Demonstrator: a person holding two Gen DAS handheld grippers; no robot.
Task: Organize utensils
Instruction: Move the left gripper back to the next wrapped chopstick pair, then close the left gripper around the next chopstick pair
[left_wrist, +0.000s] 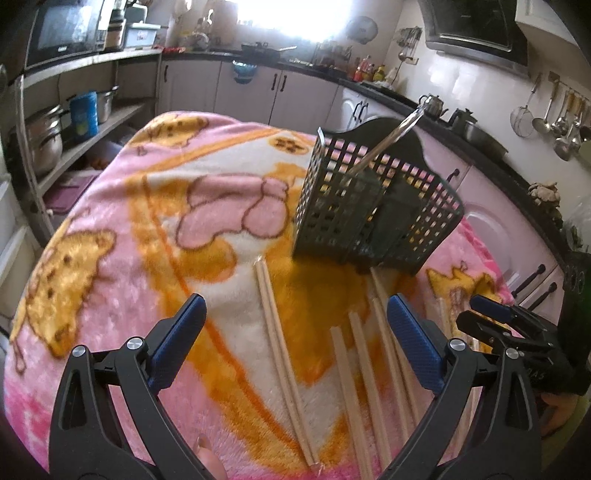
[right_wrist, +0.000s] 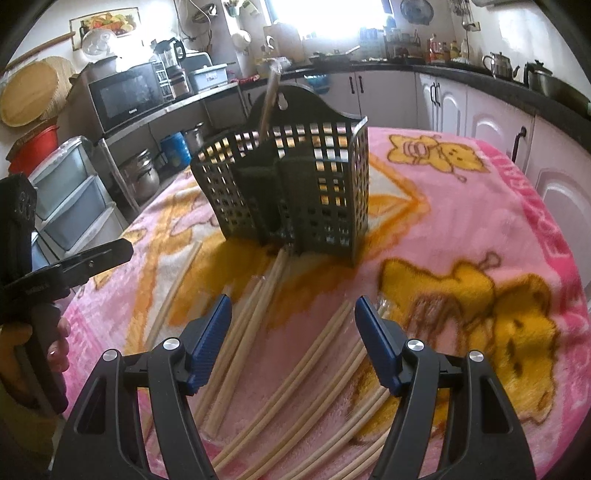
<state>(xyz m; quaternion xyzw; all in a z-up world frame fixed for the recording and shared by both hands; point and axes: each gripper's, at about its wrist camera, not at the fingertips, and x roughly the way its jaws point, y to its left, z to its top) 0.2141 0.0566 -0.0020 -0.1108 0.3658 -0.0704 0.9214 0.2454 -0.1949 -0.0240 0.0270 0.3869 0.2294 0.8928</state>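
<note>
A dark green lattice utensil holder (left_wrist: 373, 210) stands on a pink and yellow blanket (left_wrist: 110, 236), with one long utensil handle (left_wrist: 391, 136) leaning out of it. Several wooden chopsticks (left_wrist: 280, 350) lie loose on the blanket in front of it. My left gripper (left_wrist: 295, 339) is open and empty above the chopsticks. In the right wrist view the holder (right_wrist: 295, 188) stands ahead and the chopsticks (right_wrist: 306, 354) lie spread below my right gripper (right_wrist: 293, 336), which is open and empty. The right gripper also shows in the left wrist view (left_wrist: 509, 325), and the left gripper shows in the right wrist view (right_wrist: 74, 262).
Shelves with a microwave (right_wrist: 127, 94), pots and plastic drawers (right_wrist: 70, 195) stand to the left of the table. White cabinets (right_wrist: 480, 114) and a dark counter with kettles (right_wrist: 502, 64) run behind and to the right. Ladles hang on the wall (left_wrist: 557, 122).
</note>
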